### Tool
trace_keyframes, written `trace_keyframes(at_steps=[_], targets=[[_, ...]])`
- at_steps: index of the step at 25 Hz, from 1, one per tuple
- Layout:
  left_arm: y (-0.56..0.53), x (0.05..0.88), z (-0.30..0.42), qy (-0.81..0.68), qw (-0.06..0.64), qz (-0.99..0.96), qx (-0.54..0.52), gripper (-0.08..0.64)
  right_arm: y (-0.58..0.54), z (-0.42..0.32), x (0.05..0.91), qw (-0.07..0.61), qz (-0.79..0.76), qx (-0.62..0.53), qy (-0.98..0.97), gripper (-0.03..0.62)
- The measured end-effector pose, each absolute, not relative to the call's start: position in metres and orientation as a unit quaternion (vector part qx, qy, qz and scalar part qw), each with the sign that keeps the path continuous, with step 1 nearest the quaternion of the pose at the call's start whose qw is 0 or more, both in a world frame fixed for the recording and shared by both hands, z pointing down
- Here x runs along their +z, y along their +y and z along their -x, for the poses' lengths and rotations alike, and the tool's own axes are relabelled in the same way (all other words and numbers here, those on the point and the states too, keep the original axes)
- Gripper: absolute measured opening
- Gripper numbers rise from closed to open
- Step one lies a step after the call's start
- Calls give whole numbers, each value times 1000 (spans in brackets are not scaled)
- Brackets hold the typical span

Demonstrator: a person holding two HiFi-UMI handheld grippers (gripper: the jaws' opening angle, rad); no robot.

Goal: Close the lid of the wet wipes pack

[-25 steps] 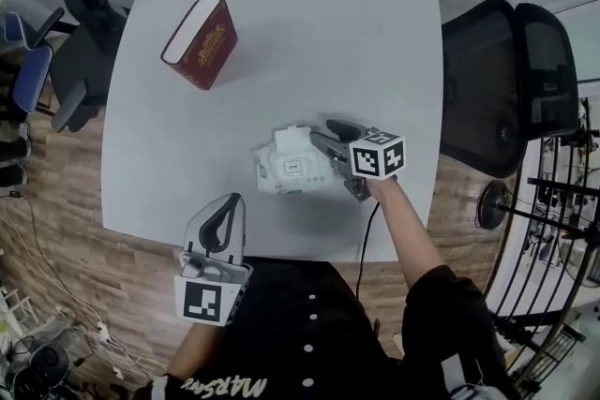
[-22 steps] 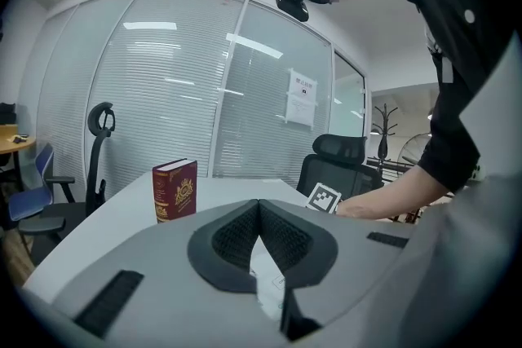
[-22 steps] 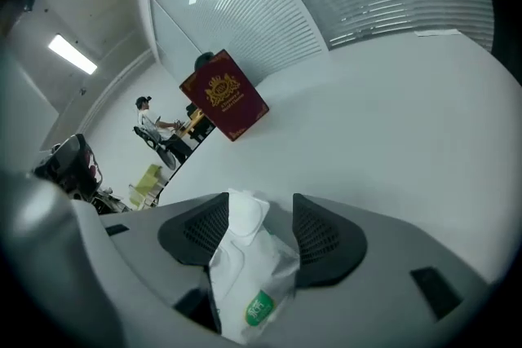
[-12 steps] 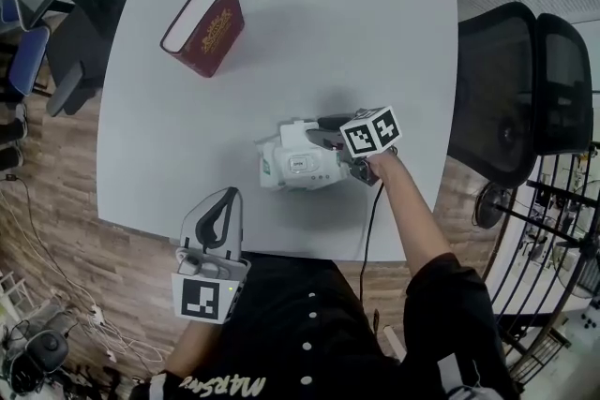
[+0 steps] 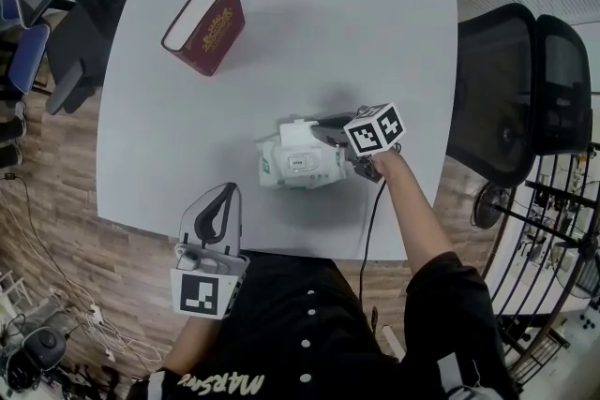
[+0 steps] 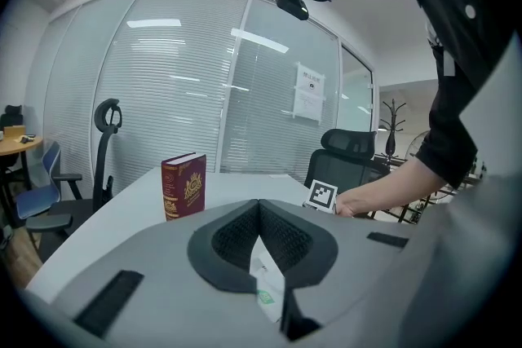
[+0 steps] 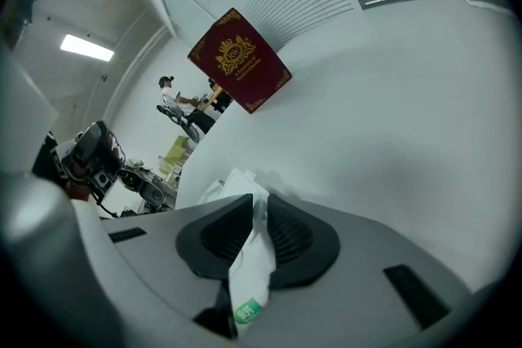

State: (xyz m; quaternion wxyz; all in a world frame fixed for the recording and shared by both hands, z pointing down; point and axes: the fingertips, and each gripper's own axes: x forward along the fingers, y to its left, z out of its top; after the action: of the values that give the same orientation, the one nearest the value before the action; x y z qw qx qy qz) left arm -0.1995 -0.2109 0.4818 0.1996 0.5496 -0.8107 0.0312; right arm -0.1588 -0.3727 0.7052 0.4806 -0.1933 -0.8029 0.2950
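Closing on the near end of the wet wipes pack, my right fingers have a fold of its white film between their ribbed black pads, and the pads already seem to be pressing on it. The pack lies flat on the pale grey tabletop, near the edge closest to me and well apart from the maroon hardcover book with gilt stamping at the far left. It is a soft pillow of thin, glossy plastic with a small green mark on its label. I judge it light, squashy and a little slippery, so it will likely slide or crumple rather than resist a push. What looks like the lid stands up as a stiffer white flap on the far side of the pack's top. That rigid flap and the frame round it are the only firm parts, so I reckon pressure belongs on the flap's flat face, directly over its seat, while the film end is held only to keep the pack from skating. Pinching the film hard would wrinkle it and give little purchase. My left fingers are shut tip to tip on nothing, hovering off the tabletop's near edge and pointing toward the pack. A black mesh office chair stands beside the tabletop on my right.
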Motion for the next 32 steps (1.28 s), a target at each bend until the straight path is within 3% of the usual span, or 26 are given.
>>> trace_keyframes(at_steps=[20, 32], targets=[[-192, 440, 166, -816, 140, -561, 19, 8, -350, 128, 661, 403, 176, 35, -897, 54], [-171, 439, 143, -822, 139, -551, 24, 8, -337, 100, 669, 397, 143, 23, -907, 80]])
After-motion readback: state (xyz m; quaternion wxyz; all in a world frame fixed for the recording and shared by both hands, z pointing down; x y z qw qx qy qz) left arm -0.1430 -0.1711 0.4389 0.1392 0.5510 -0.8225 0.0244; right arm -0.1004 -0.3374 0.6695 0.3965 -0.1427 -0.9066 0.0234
